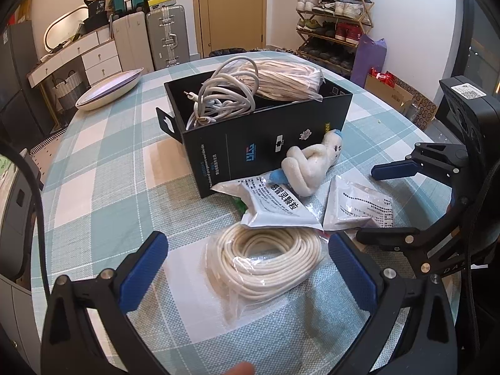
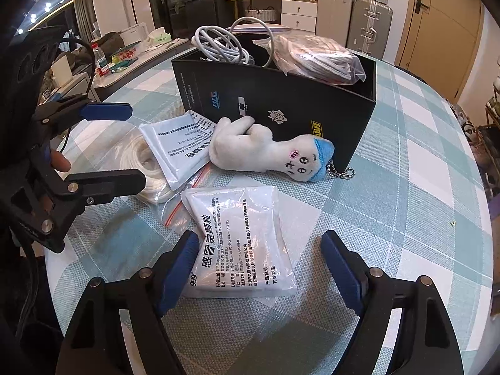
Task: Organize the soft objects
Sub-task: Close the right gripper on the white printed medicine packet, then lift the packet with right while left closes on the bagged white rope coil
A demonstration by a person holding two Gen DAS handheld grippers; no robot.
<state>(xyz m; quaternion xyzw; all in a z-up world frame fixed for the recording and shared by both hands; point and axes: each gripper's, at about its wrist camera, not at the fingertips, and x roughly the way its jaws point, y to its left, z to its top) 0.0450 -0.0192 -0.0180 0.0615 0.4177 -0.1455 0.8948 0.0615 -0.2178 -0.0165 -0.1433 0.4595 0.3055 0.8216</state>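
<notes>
A black box (image 1: 262,134) (image 2: 281,106) on the checked tablecloth holds a white cable bundle (image 1: 222,97) and a bagged rope (image 1: 281,79). In front of it lie a white plush toy with a blue cap (image 1: 309,164) (image 2: 268,150), two white medicine sachets (image 1: 275,206) (image 2: 243,243) and a bagged coil of white cord (image 1: 265,262) (image 2: 140,162). My left gripper (image 1: 247,268) is open, its fingers either side of the cord coil. My right gripper (image 2: 259,272) is open around the near sachet; it also shows in the left wrist view (image 1: 375,203).
A white oval dish (image 1: 109,89) sits at the table's far left. The table edge curves close on the left (image 1: 47,218). Suitcases, drawers, a door and a shoe rack (image 1: 334,18) stand beyond the table.
</notes>
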